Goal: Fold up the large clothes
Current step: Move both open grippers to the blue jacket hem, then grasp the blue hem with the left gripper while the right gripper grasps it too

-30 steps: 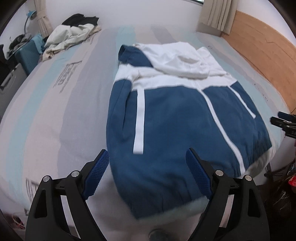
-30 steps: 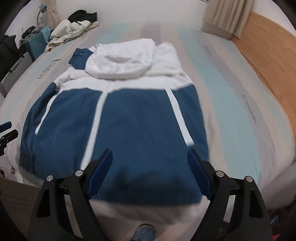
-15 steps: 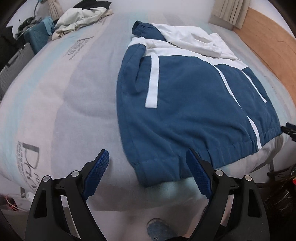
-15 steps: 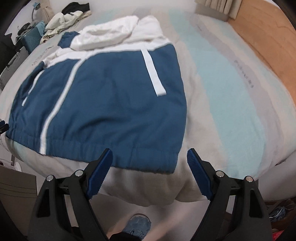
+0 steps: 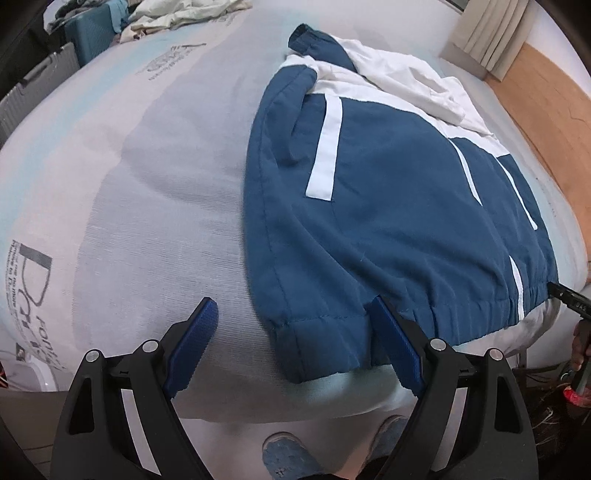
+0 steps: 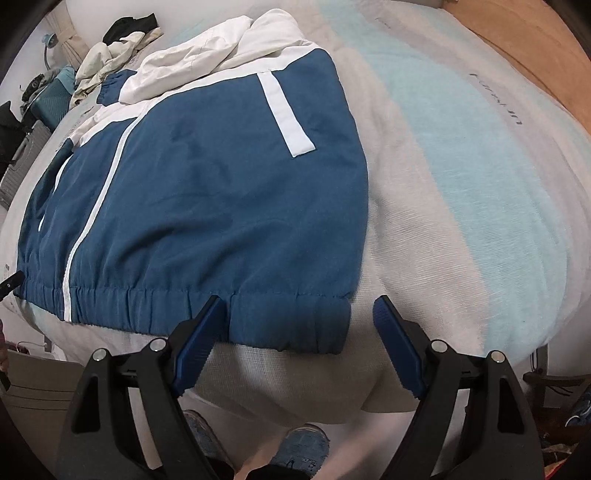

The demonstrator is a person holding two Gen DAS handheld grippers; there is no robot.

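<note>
Two spread tools (image 5: 295, 326) (image 6: 299, 315), jacket (image 5: 388, 206) hem corners between their fingers

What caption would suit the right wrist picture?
Open right gripper straddling the hem corner of a blue-and-white hooded jacket spread on a striped mattress.

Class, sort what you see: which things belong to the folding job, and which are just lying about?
Part of the job:
blue and white jacket
left gripper
right gripper
bed

Lying about:
pile of clothes
teal suitcase
curtain
</note>
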